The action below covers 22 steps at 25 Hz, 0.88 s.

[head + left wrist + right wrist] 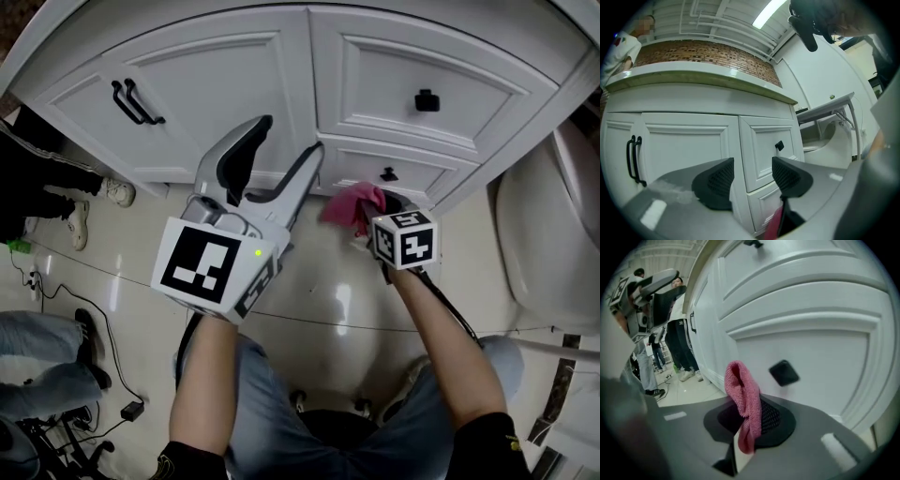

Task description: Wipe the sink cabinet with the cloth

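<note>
Hanging from the clamped jaws of the right gripper (752, 420), the pink cloth (743, 390) is held close to the sink cabinet (234, 84); the left gripper (753, 173) is held with jaws apart, empty.

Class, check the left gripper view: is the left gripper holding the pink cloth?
No: the left gripper has its jaws apart and empty, while the right gripper clamps the pink cloth.

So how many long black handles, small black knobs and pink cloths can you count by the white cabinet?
long black handles: 2
small black knobs: 2
pink cloth: 1
Total: 5
</note>
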{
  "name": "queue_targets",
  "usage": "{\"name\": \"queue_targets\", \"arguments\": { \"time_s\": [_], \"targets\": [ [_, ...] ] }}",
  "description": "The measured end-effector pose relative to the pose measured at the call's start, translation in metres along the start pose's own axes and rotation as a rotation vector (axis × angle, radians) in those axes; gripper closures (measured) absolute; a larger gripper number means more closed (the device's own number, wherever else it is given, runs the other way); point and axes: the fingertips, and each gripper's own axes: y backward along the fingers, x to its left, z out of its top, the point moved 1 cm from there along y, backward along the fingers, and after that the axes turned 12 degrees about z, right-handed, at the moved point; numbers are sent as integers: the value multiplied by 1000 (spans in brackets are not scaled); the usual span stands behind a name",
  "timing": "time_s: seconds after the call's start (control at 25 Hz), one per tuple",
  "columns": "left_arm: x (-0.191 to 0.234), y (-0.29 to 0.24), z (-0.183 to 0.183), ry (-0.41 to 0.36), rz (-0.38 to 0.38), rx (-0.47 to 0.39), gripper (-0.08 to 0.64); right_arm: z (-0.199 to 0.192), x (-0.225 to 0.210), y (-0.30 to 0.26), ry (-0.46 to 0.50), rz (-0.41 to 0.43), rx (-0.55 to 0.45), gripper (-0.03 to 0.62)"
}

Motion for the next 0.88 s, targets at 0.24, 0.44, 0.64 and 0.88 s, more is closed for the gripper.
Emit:
{"name": "queue_targets", "arguments": {
  "time_s": [0.24, 0.44, 0.64, 0.88],
  "targets": [
    [18, 12, 2, -25, 33, 4, 307, 7, 39, -54, -24, 85, -21, 557],
    [25, 19, 0, -55, 47, 17, 307, -14, 20, -59, -49, 39, 23, 557],
    [28, 18, 1, -35, 45, 4, 307, -31, -34, -16, -81, -96, 57, 557],
    [0, 5, 5, -25, -6, -11, 307, -61, -115, 76, -147, -341, 123, 557]
  ]
}}
